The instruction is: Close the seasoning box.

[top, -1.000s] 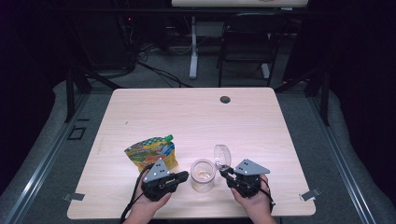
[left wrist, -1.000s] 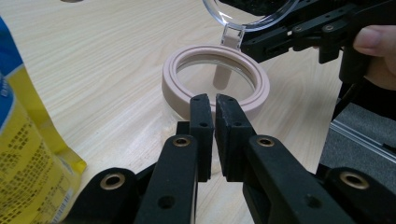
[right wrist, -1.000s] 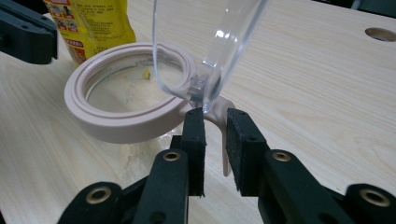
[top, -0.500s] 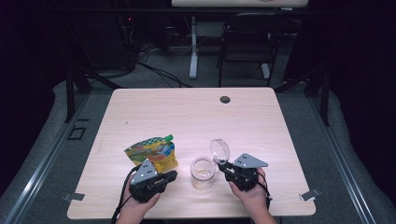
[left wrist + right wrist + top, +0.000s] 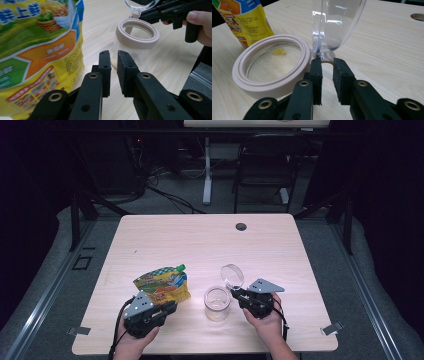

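Reaching your empty, slightly parted left gripper (image 5: 113,58) for the pouch (image 5: 162,285) near the table's (image 5: 280,250) front edge could bump the jar (image 5: 217,302); your right gripper (image 5: 327,65) holds its lid (image 5: 335,22) up.

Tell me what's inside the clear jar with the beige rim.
The jar stands open, its clear lid tipped up. A thin layer of pale powder or grains lies at the bottom; the rim hides part of it.
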Tool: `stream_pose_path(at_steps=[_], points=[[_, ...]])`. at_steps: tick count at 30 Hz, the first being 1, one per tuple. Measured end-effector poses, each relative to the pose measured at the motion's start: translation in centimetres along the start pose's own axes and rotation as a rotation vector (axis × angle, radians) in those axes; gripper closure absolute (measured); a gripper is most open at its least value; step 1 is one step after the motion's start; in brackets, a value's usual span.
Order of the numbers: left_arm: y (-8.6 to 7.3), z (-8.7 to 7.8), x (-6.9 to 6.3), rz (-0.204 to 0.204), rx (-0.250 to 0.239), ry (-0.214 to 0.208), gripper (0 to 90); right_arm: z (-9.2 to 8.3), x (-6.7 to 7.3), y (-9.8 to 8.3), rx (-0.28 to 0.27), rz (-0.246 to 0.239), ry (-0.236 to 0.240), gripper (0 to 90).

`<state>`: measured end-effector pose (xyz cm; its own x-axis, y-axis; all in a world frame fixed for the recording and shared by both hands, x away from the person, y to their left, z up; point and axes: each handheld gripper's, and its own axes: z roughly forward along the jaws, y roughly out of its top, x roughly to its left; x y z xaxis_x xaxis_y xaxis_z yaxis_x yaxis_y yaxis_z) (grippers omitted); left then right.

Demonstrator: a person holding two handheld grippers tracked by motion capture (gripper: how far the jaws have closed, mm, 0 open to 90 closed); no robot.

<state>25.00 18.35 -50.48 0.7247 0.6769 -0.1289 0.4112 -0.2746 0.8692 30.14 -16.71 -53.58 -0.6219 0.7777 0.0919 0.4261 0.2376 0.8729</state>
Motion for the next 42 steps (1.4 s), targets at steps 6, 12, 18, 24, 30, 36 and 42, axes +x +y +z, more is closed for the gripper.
stream_pose_path(at_steps=[6,12,18,24,30,36,42], points=[[0.3,-1.1,0.6,-0.023,-0.014,-0.001,69.5,0.1,-0.2,0.1,0.001,0.008,0.001,73.6],[0.7,-2.0,1.4,-0.054,-0.008,-0.028,59.1,0.0,0.1,0.1,0.001,-0.007,0.011,70.7],[1.2,-2.8,1.6,-0.031,0.004,-0.048,51.4,-0.1,0.1,0.0,0.001,0.002,0.013,69.0],[1.5,-3.6,2.0,-0.025,0.009,-0.050,49.5,-0.1,0.0,-0.1,0.005,0.002,0.011,67.7],[1.6,-4.5,2.6,-0.027,0.003,-0.047,49.5,-0.1,0.0,-0.1,0.007,0.002,0.011,67.4],[1.8,-5.4,3.2,-0.033,0.000,-0.033,50.4,-0.1,0.0,-0.1,0.009,0.006,0.010,67.0],[2.1,-6.5,4.1,-0.041,-0.018,0.000,52.1,-0.3,0.0,-0.2,0.009,0.006,0.007,66.3]])
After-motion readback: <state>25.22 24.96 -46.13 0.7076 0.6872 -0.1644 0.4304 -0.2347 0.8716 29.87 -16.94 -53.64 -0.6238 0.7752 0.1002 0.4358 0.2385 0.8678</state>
